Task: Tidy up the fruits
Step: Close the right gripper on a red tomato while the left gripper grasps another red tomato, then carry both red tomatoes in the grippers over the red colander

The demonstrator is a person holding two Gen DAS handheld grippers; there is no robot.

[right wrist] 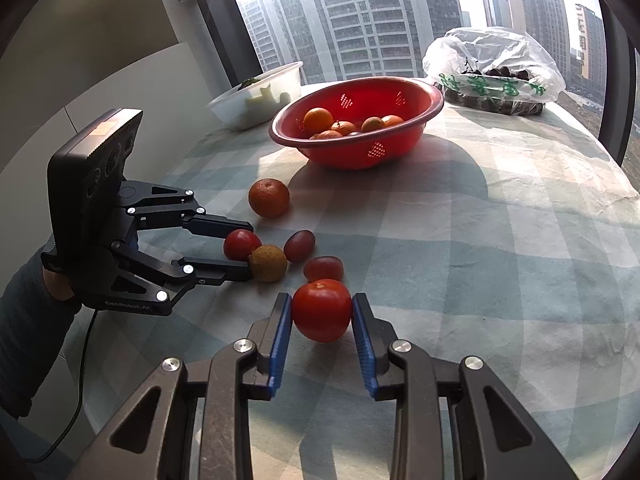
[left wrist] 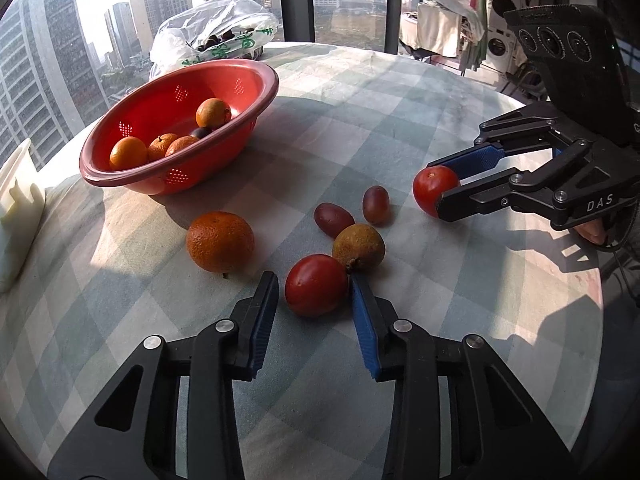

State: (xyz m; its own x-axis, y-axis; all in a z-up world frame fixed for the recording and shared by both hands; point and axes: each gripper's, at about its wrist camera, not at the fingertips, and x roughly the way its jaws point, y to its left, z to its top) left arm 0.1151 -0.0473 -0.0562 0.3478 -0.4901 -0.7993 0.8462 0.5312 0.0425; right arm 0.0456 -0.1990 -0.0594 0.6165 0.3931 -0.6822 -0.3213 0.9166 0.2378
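Firstly, in the left wrist view, the left gripper (left wrist: 314, 292) straddles a tomato (left wrist: 316, 286) on the counter (left wrist: 400, 120). It is not clenched; one pad is just off the tomato. Closing could pinch or push the touching lychee (left wrist: 359, 247). In the right wrist view, the right gripper (right wrist: 322, 308) grasps another tomato (right wrist: 322, 314) with its pad tips only, so it may slip before reaching the bowl (right wrist: 400, 148).

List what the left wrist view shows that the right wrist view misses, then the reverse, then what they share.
Only left wrist: a washing machine in the room beyond the table.
Only right wrist: the person's sleeve behind the left gripper, and something green inside the white tub.
Both: the red colander holding oranges, the plastic bag, the loose orange, and the tomato clamped in the right gripper.
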